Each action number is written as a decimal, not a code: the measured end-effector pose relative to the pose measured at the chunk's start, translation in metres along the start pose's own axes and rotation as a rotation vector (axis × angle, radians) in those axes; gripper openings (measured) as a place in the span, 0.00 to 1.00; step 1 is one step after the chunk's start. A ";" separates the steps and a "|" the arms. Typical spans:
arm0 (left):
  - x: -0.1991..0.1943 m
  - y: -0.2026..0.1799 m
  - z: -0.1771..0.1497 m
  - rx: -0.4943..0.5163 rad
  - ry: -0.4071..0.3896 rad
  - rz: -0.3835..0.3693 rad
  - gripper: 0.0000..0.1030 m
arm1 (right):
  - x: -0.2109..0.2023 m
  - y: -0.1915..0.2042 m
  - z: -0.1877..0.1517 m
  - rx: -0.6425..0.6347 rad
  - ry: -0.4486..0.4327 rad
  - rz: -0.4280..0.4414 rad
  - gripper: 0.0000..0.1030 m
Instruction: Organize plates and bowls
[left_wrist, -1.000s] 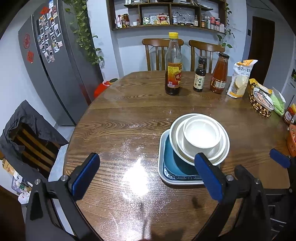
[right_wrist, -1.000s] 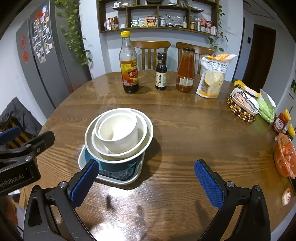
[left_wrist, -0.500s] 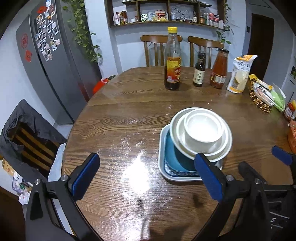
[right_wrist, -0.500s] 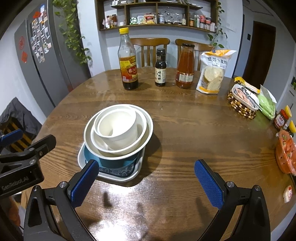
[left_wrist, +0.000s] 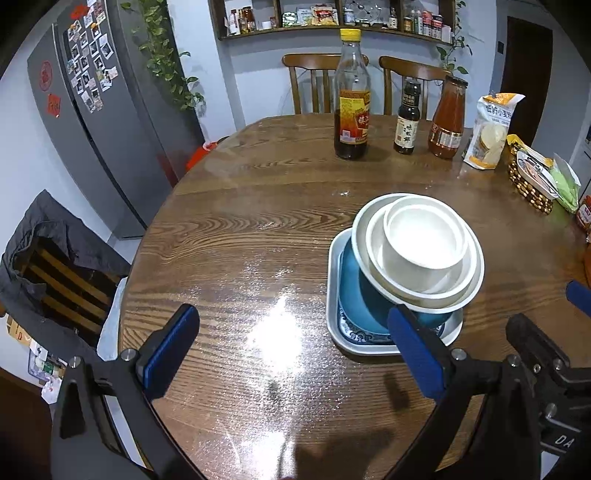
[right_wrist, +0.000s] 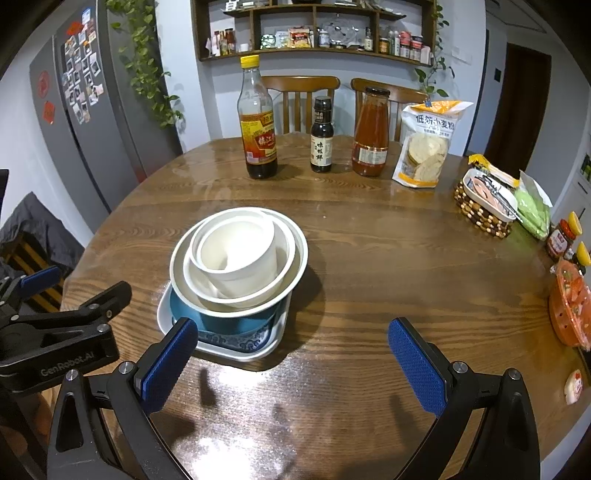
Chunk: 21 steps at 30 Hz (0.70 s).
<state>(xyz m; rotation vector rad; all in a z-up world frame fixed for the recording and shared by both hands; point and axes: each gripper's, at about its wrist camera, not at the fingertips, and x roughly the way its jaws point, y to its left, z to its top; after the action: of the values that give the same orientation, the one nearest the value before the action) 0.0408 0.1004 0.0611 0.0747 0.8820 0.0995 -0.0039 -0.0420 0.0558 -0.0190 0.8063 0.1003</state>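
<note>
Both tools have backed off, jaws wide, empty; three white bowls (right_wrist: 236, 258), one blue bowl (right_wrist: 229, 325), one tray (right_wrist: 258, 350)

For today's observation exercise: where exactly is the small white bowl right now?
The small white bowl is the top of the stack, nested in two wider white bowls over a blue bowl on the rectangular tray, left of centre in the right wrist view.

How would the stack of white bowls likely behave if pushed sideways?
The stack of white bowls probably tips easily: it sits tilted on a blue bowl. Glossy, ceramic-looking surfaces suggest sliding and breakage. The rectangular tray might catch it.
</note>
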 end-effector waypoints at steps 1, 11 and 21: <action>0.000 -0.002 0.000 0.006 0.000 0.000 0.99 | 0.000 0.000 0.000 0.000 0.000 -0.002 0.99; 0.002 -0.011 -0.002 0.048 0.009 -0.021 0.99 | -0.003 -0.002 -0.001 0.007 0.002 -0.012 0.99; 0.002 -0.014 -0.003 0.062 0.019 -0.032 0.99 | -0.003 -0.002 -0.002 0.010 0.003 -0.012 0.99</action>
<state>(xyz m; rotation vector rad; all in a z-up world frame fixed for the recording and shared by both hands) 0.0408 0.0869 0.0559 0.1182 0.9052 0.0430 -0.0073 -0.0448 0.0571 -0.0142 0.8100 0.0851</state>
